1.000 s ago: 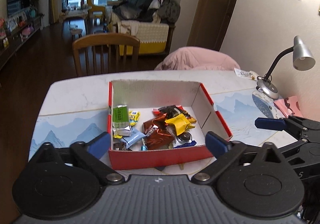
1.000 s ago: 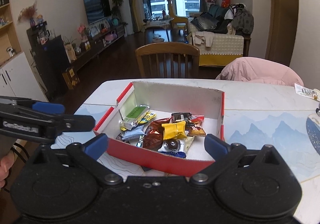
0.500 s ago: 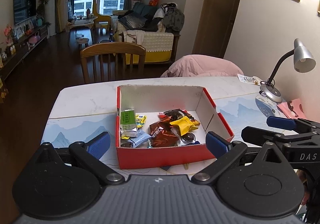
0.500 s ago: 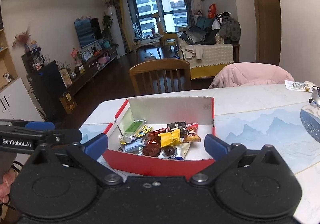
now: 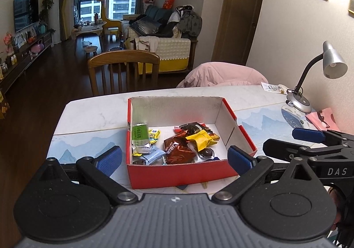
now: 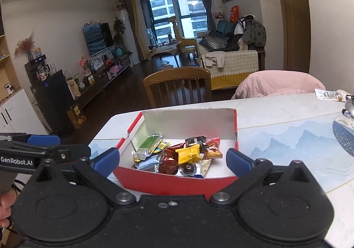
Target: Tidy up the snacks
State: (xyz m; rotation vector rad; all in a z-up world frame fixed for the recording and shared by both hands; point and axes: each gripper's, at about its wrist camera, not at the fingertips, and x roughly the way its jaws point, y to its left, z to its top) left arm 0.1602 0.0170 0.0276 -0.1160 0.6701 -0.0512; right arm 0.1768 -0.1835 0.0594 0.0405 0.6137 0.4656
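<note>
I see the red box [image 5: 181,173] of snacks [image 5: 174,145] on the desk [image 5: 88,115] just ahead of my left hand-held gripper [image 5: 174,158] and right hand-held gripper [image 6: 172,160], both wide and empty, and I think these light, crinkly, slippery packs should be pinched by an edge.

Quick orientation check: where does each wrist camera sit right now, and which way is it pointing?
Left wrist: behind the left tongs, open, looking across the table at the red box; the right tongs and fingers show at right.
Right wrist: behind the right tongs, open, viewing the red box from its right; the left tongs show at left.
Shared: box, snacks, wooden chair, sofa.
</note>
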